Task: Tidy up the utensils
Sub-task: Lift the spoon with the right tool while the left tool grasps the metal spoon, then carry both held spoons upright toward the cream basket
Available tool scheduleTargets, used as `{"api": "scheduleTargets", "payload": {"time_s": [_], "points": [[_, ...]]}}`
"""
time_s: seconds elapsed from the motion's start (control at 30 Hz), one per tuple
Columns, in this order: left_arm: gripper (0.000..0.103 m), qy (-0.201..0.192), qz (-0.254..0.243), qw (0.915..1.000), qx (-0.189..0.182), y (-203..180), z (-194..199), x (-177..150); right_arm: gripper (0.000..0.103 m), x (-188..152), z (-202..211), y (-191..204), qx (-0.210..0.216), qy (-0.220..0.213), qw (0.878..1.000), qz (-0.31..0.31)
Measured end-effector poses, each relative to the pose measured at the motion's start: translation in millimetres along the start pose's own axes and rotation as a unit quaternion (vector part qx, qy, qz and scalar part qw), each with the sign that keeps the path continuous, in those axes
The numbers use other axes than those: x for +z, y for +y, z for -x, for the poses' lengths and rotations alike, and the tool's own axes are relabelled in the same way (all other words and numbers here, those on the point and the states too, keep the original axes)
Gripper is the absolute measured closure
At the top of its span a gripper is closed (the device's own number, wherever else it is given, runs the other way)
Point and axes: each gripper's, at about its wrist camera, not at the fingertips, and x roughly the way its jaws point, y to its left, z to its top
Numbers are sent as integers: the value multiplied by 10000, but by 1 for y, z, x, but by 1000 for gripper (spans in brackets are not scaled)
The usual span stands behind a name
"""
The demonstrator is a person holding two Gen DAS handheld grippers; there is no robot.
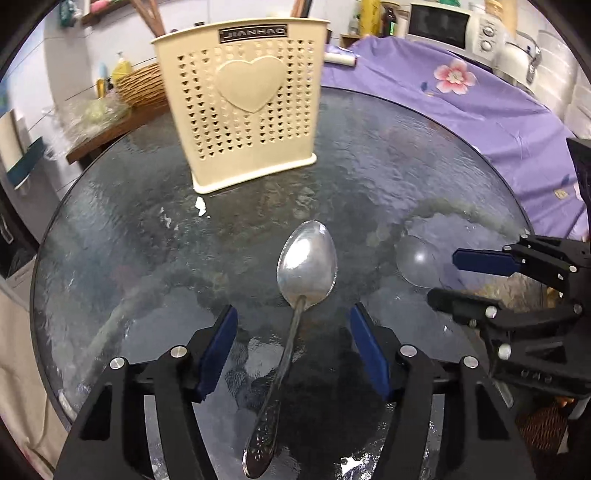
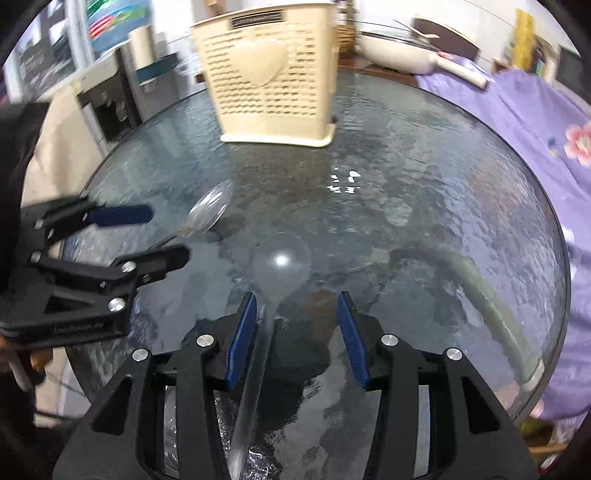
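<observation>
Left wrist view
Left gripper (image 1: 293, 354): jaws spread wide, blue pads (image 1: 218, 354) on either side of a spoon handle, neither pad touching it; nothing is gripped.
Metal spoon (image 1: 307, 264): lies flat on the glass table (image 1: 129, 240), bowl just ahead of the fingertips, patterned handle running back between the fingers toward the camera.
Clear plastic spoon (image 1: 419, 262): to the right of the left gripper, its bowl on the glass, just beside the tips of the right gripper.
Right gripper (image 1: 448, 278): enters from the right edge, jaws apart, one blue pad above and one black finger below.
Cream utensil holder (image 1: 243, 107): stands upright well ahead of the gripper, perforated front with a raised heart, near the far edge of the table.
Purple floral cloth (image 1: 461, 103): behind and to the right of the table.
Microwave (image 1: 443, 24): far right background.

Right wrist view
Right gripper (image 2: 297, 339): jaws wide, holding nothing; the clear handle passes close beside the left pad (image 2: 242, 343), and contact cannot be judged.
Clear plastic spoon (image 2: 282, 264): bowl just ahead of the fingertips, handle running back between the fingers.
Left gripper (image 2: 162, 236): at the left, jaws apart.
Metal spoon (image 2: 208, 214): its bowl just ahead of the left gripper's tips, blurred.
Cream utensil holder (image 2: 273, 74): upright, straight ahead, well apart from both spoons.
Glass table (image 2: 443, 184): carries everything.
White pan (image 2: 399, 55): beyond the table, ahead to the right.
</observation>
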Motion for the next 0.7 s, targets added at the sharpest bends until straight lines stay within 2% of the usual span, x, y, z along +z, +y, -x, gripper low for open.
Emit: {"api": "scheduleTargets", "payload": {"time_s": [0.17,0.5,0.7], "points": [[42,55,-153,9999,-8,-7,-5,3,57,4,-5,9,-29,-50,9999,135],[44,122,-224,9996,-133,-8,-16,13,58,18,-13,-15,-58,27,9999,127],[51,140,-273,9993,-199,-14,-24,25,58,19,-13,-16,-199,141,9997,-19]]}}
